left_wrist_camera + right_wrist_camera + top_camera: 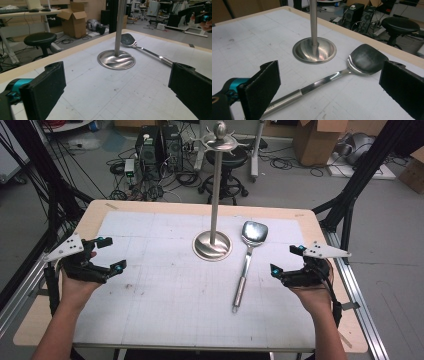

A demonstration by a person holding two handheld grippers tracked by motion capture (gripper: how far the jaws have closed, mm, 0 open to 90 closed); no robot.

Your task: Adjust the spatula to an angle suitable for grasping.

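Gridded white mat (pixel 165 295): flat-bladed steel spatula (pixel 247 262), round-based steel stand (pixel 214 220).

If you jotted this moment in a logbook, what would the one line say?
left claw: open, holding nothing | right claw: open, beside shiny steel spatula | spatula: flat on white gridded mat | tall steel hanging stand: upright, hooks bare

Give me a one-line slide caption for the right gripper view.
Open right gripper poised above a steel spatula lying on the table beside the utensil stand's round base.
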